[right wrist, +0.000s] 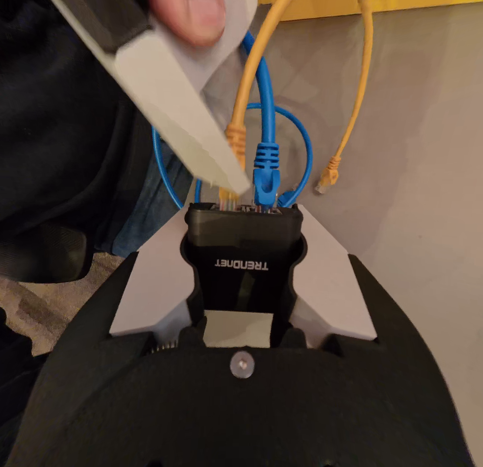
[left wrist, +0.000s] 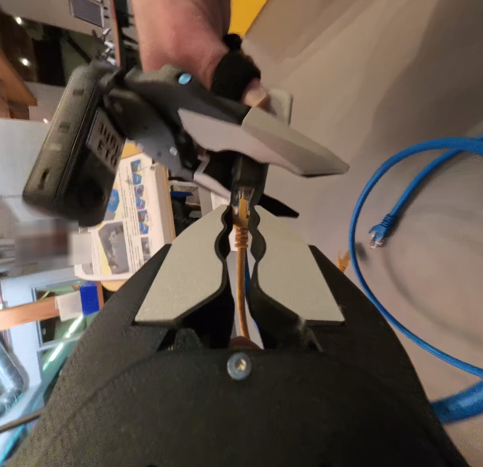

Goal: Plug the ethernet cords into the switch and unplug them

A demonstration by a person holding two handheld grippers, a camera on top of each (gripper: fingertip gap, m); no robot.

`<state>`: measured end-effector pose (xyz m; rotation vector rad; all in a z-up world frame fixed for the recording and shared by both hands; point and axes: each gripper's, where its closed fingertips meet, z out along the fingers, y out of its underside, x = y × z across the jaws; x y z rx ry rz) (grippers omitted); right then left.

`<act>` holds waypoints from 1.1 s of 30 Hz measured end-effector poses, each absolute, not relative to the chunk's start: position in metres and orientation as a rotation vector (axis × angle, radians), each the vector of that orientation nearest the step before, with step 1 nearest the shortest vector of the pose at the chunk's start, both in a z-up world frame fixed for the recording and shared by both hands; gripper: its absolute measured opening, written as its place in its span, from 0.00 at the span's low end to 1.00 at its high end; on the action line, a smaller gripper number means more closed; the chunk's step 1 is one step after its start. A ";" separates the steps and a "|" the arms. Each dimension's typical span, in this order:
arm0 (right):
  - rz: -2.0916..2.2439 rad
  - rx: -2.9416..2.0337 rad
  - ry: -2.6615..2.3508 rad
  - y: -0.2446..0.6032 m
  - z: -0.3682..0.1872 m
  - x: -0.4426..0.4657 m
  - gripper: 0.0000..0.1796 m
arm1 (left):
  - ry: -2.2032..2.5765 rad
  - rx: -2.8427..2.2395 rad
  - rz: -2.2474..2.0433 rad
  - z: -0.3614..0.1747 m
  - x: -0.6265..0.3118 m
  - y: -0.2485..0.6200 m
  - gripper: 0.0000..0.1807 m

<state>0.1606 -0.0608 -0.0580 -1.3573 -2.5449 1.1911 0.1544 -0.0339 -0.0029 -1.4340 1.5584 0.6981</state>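
Switch sits clamped in the right claw, lifted off the desk. Blue cord is plugged in. Left claw pinches the yellow plug at a port, seemingly half seated. Unplugging is probably still ahead.

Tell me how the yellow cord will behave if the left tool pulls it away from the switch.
Likely floppy: the yellow cord arcs loosely behind the switch. Probably light, so it should trail after the left tool easily. Its free end lies loose on the table and may drag.
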 end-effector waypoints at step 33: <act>0.925 -1.651 -2.351 -0.008 -0.085 0.169 0.41 | 1.486 -1.588 0.732 -0.042 0.113 -0.024 0.14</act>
